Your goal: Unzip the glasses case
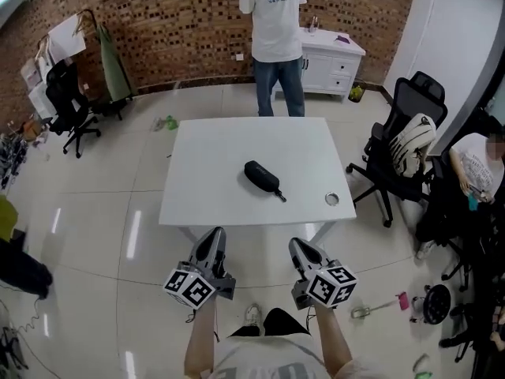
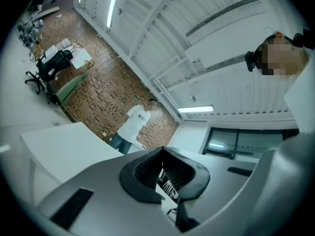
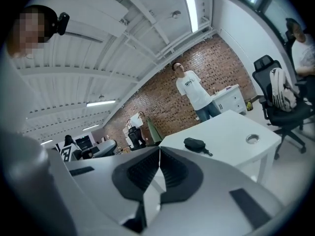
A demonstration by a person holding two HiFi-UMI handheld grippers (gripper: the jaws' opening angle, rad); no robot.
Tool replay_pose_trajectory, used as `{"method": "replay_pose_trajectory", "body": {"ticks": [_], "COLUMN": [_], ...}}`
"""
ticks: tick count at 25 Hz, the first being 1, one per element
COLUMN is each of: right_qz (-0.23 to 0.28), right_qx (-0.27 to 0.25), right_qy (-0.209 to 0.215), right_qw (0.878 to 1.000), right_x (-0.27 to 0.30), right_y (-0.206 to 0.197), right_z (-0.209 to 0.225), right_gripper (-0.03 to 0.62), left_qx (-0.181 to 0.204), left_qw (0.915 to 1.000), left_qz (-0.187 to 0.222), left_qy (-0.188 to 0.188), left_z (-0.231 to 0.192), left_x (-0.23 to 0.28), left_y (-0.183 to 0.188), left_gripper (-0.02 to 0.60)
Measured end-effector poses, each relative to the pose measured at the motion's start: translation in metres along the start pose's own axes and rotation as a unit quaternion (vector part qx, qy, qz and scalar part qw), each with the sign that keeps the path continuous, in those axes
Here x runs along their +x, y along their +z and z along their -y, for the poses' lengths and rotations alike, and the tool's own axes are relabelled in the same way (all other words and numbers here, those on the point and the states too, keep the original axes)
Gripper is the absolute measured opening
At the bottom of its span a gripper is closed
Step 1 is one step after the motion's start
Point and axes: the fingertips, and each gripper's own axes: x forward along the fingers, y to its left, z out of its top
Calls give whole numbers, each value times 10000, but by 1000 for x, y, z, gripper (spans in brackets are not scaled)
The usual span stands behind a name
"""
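A black zipped glasses case (image 1: 261, 176) with a short strap lies near the middle of the white table (image 1: 205, 196); the right gripper view shows the case (image 3: 195, 144) further off on the table top. Both grippers are held low in front of the table's near edge, well short of the case. My left gripper (image 1: 211, 247) is shut with nothing between its jaws, and its ribbed pads (image 2: 147, 168) meet at the tips. My right gripper (image 1: 304, 253) is also shut and empty, its pads (image 3: 147, 168) pressed together.
A person in a white T-shirt (image 1: 275, 22) stands behind the table's far edge. A black office chair with a bag (image 1: 406, 148) stands right of the table, another chair (image 1: 67, 105) at the far left. A round cable hole (image 1: 332, 199) marks the table's right front corner.
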Motion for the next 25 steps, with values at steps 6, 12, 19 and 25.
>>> {"method": "replay_pose_trajectory", "body": {"ticks": [6,12,19,25], "right_qz": [214,496,521,697], "right_qx": [-210,59,-416,-47], "right_qy": [21,94,63,163], "right_qw": [9995,9987,9978,9974], "right_x": [-117,-283,-427,-485], "right_y": [-48,-115,-148,-162], "right_z": [-51,-97,-159,-184], "right_gripper": [2,2,2,1], "left_qx": [186,353,397,633], "left_qw": [9996,9993,9992,9979], "left_qz": [142,69,18,-37], "left_qy": [130,75,60,88], "left_z": [65,178,302,348], "left_x": [-126,-257,-368,-413], "left_y": [-17,-77,-104,-112], "left_gripper": [3,3,3,3]}}
